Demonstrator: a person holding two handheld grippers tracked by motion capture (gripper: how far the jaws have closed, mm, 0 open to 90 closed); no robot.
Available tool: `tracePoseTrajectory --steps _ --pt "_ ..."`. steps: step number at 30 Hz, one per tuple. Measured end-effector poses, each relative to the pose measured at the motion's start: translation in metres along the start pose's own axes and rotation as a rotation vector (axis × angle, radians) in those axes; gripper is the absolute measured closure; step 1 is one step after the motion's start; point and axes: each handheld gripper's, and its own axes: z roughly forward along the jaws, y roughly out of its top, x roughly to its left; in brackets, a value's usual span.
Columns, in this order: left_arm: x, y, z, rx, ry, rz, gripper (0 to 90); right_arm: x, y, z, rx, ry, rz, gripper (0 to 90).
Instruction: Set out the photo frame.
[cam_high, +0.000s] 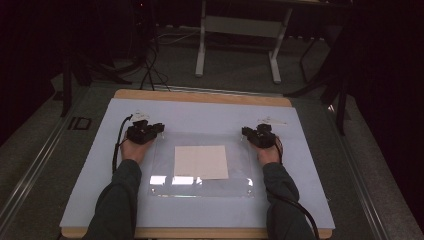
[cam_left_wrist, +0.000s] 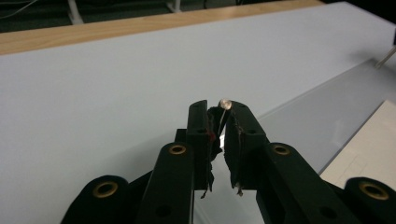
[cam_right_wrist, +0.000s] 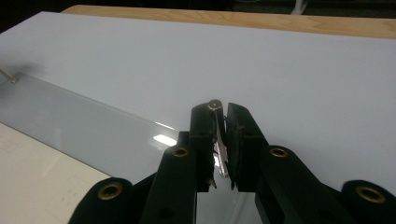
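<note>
White-framed desk (cam_high: 239, 30) beyond the table (cam_high: 200, 96).

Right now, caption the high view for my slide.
Both claws, left claw and right claw, grip the clear sheet's far corners.

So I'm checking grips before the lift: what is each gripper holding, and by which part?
Each holds the clear acrylic sheet by a far corner: left gripper and right gripper, each shut on the corner's metal peg.
</note>
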Motion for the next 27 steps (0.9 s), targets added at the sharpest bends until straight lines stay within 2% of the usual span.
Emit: tracePoseTrajectory --steps 5,10,14,16,20,24,27 --pt "0.000 0.001 0.002 0.001 -0.004 -0.006 82.2 -0.001 0.002 -0.001 0.003 0.005 -0.011 81.3" --pt "0.001 0.001 0.002 0.008 -0.003 -0.018 82.6 0.000 0.002 0.000 0.011 0.001 -0.002 82.0" --pt "-0.002 0.007 0.004 0.046 0.021 -0.007 83.7 -0.001 0.005 0.001 0.028 -0.004 0.010 82.3" --pt "0.000 0.008 0.004 0.060 0.013 -0.022 83.7 -0.001 0.007 0.001 0.040 -0.001 0.017 82.4" --pt "0.002 0.011 0.006 0.083 0.011 -0.026 84.0 -0.002 0.009 0.002 0.053 0.000 0.029 82.6" --pt "0.002 0.014 0.009 0.101 0.021 -0.038 84.6 -0.004 0.011 0.005 0.069 -0.002 0.042 83.1" --pt "0.003 0.014 0.011 0.095 0.022 -0.054 84.8 -0.005 0.014 0.007 0.084 -0.004 0.047 83.5"
